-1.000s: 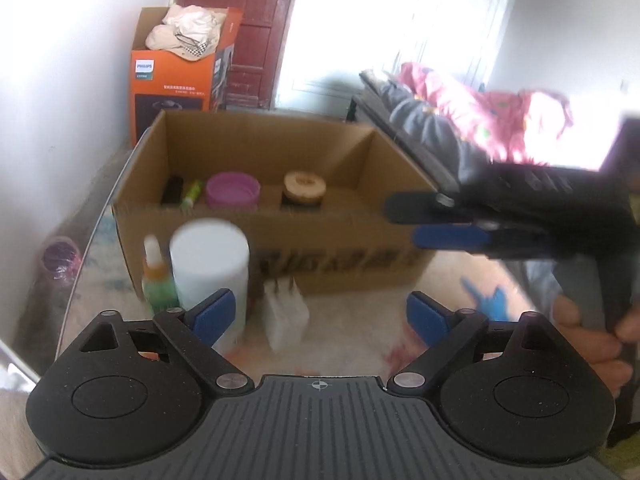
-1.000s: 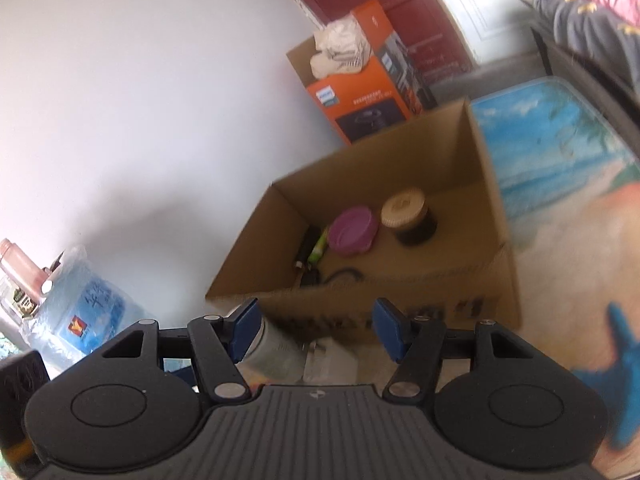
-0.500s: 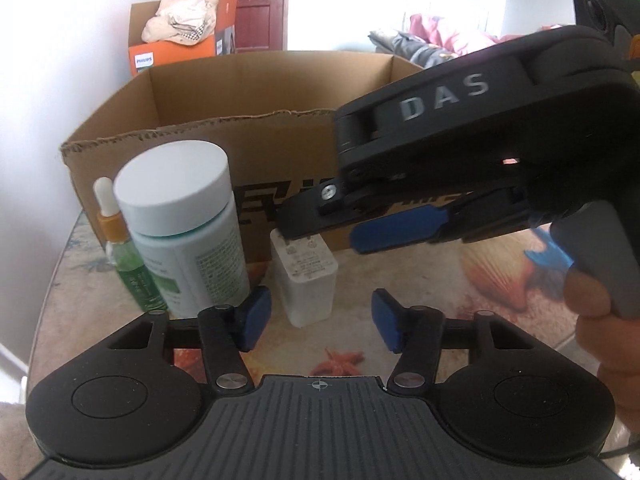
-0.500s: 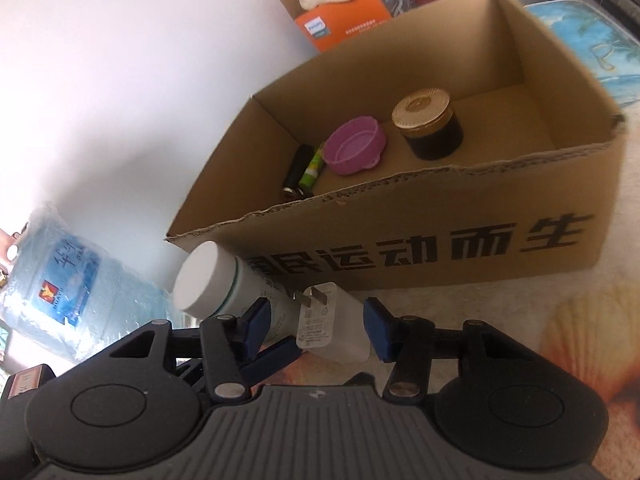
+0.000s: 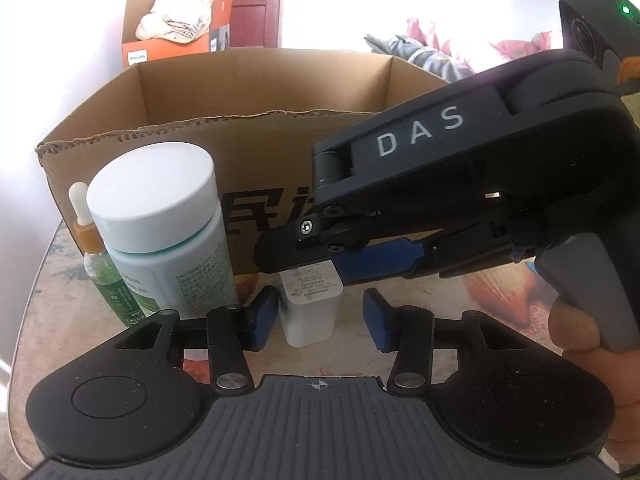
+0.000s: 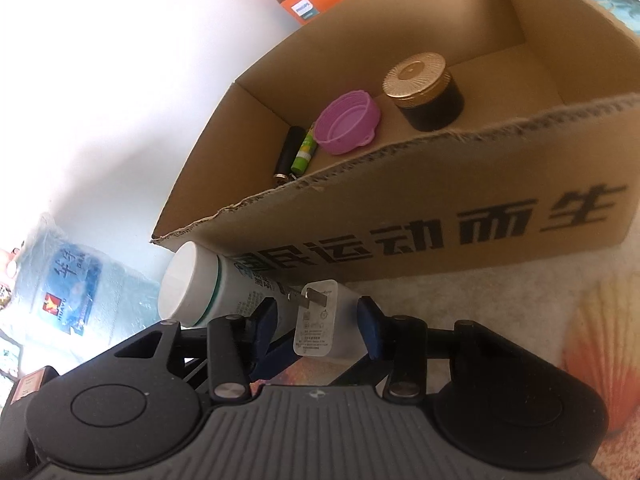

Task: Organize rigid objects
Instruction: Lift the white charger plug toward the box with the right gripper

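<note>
Left wrist: left tongs (image 5: pixel 318 322) closing, unclenched around charger (image 5: pixel 310 306) | right tongs (image 6: pixel 318 330) likewise, angled down

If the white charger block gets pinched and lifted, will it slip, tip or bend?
The white charger block looks like a stiff, boxy plastic shell, so probably no bending. Its smooth glossy sides may slip a little. Standing on its narrow end, it could tip if nudged.
</note>
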A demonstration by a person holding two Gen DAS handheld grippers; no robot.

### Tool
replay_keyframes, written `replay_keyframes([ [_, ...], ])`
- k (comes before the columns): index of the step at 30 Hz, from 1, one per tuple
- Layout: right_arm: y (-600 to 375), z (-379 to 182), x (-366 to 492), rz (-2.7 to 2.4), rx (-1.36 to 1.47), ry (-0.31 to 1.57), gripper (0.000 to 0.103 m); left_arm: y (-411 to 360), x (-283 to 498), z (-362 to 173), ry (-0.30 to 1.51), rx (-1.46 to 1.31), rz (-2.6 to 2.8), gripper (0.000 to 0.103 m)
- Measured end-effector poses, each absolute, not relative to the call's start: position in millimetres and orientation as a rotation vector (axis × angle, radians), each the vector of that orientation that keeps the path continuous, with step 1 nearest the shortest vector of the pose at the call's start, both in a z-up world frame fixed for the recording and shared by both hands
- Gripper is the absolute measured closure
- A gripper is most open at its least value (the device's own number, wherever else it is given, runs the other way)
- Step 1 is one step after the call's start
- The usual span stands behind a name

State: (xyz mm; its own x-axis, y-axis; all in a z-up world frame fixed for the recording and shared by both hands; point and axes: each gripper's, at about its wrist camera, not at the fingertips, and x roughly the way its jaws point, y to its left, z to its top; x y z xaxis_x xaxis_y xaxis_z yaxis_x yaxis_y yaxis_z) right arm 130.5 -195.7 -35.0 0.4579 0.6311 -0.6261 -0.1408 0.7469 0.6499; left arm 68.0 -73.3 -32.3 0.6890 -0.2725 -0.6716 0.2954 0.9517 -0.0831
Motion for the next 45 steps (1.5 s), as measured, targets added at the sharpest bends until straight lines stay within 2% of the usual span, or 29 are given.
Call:
replay_keyframes([
  [24, -234, -36, 94, 0.426, 0.636, 0.98, 0.056, -89, 70, -30, 0.753, 0.091, -0.429, 0.056],
  [39, -235, -41, 100, 0.402, 0.605, 0.987, 0.056, -100, 82, -37, 0.765, 0.133, -0.416, 0.057],
  [43, -235, -43, 102, 0.405, 0.608, 0.983, 0.056, -103, 87, -38, 0.774, 0.135, -0.402, 0.064],
  [44, -234, -42, 103, 0.4, 0.605, 0.981, 0.056, -106, 91, -38, 0.777, 0.132, -0.393, 0.072],
  [45, -235, -41, 103, 0.392, 0.6, 0.976, 0.056, -104, 93, -37, 0.781, 0.127, -0.392, 0.072],
])
